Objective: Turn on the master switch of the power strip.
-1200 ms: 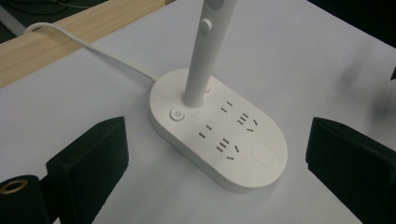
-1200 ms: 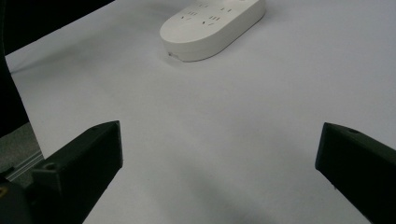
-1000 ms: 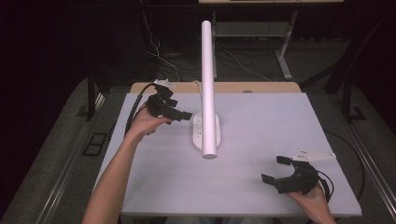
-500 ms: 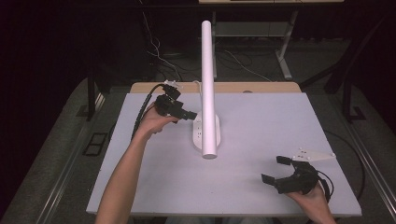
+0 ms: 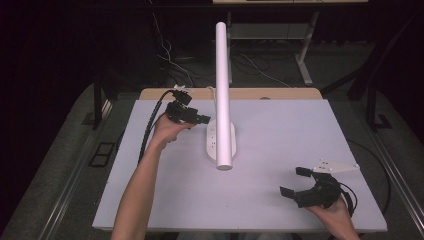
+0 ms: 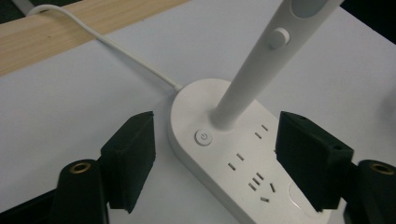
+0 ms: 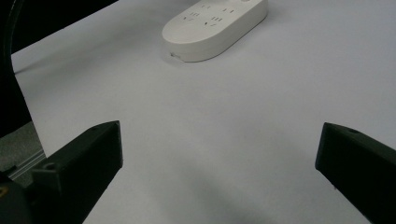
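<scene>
the white table (image 5: 320,150) carries a desk lamp whose oval base (image 5: 220,142) lies mid-table, its long axis running from the far edge toward the person, with a tall white stem (image 5: 223,85) rising from its far half. the left gripper (image 5: 192,116) sits just beside the base's far left end, clearly the nearer hand; its jaws have just been closing but stand apart, pressing on nothing, straddling the end where the power button (image 6: 203,137) lies just ahead and between them. the right gripper (image 5: 295,182) rests well apart near the front right edge, jaws wide, holding nothing.
</scene>
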Action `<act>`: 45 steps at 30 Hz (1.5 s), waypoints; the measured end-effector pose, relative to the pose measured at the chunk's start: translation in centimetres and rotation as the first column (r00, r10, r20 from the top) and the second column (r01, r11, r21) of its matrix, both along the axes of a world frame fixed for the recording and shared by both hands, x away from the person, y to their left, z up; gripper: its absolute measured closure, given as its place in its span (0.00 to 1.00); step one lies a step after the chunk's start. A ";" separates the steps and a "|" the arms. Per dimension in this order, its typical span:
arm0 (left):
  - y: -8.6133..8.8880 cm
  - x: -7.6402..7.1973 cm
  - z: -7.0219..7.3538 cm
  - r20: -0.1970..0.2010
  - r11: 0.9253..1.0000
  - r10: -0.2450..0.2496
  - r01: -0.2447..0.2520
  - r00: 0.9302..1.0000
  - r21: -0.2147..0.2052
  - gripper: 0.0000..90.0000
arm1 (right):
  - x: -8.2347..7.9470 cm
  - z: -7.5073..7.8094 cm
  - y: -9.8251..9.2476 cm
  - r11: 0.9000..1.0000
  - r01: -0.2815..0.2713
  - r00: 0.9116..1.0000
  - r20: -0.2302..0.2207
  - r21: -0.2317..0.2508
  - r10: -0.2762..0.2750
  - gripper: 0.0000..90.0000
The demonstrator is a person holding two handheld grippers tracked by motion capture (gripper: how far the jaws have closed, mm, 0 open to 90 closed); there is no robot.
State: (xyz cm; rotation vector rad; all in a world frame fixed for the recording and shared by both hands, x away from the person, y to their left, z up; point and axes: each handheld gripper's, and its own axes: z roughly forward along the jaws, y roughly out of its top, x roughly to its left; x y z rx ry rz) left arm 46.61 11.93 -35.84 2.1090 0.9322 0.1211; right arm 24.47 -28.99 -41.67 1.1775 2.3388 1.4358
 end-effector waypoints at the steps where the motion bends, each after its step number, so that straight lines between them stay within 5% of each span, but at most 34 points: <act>1: -0.1 0.0 -0.1 -0.001 1.000 0.005 -0.005 1.000 -0.008 0.35 | 0.0 0.0 0.0 1.000 0.000 1.000 -0.001 0.000 0.000 0.00; 12: -0.9 0.1 -1.4 -0.030 0.996 0.041 -0.043 0.999 -0.075 0.72 | 0.0 0.0 0.0 1.000 0.000 1.000 0.001 -0.004 0.000 0.00; 25: -1.1 0.4 -2.7 -0.051 0.985 0.087 -0.093 0.995 -0.143 0.98 | 0.1 -0.1 0.1 1.000 -0.009 1.000 -0.006 -0.010 0.009 0.00; 45: -2.0 0.5 -4.8 -0.090 0.983 0.111 -0.122 0.990 -0.138 1.00 | 0.1 -0.2 0.3 1.000 -0.023 1.000 -0.013 -0.021 0.023 0.00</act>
